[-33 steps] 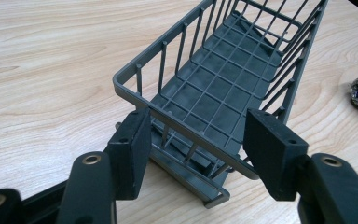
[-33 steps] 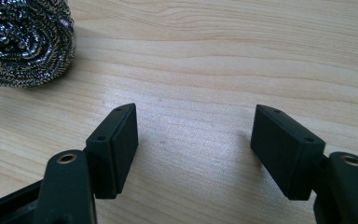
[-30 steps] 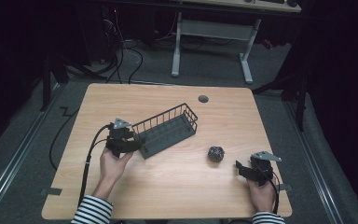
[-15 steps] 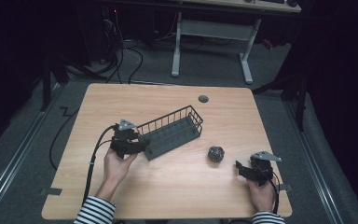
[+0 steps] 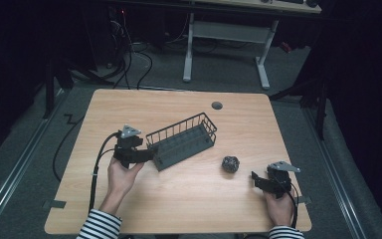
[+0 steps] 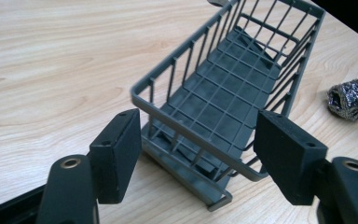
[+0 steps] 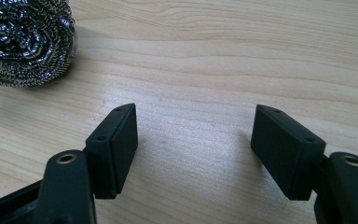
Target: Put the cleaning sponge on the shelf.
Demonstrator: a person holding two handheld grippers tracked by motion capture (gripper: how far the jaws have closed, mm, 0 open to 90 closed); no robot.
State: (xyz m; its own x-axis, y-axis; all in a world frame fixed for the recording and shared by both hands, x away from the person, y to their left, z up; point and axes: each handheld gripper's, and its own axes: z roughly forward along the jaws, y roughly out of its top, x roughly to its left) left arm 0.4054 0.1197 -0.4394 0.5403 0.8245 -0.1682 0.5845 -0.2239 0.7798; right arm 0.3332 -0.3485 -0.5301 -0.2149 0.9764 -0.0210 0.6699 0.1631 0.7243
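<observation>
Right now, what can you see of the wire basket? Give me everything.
The wire basket is a long, narrow, dark grey rack of thin bars, with a grid floor, barred walls and an open top. It looks like coated metal or plastic and is empty. It sits upright on the wooden table, angled across it. The left gripper has just been opening; its jaws flank the near end without pressing on it. A steel scourer lies apart.

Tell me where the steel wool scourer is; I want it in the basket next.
In the high view the steel wool scourer lies on the table, right of centre, between the wire basket and the right hand-held gripper, touching neither.
</observation>
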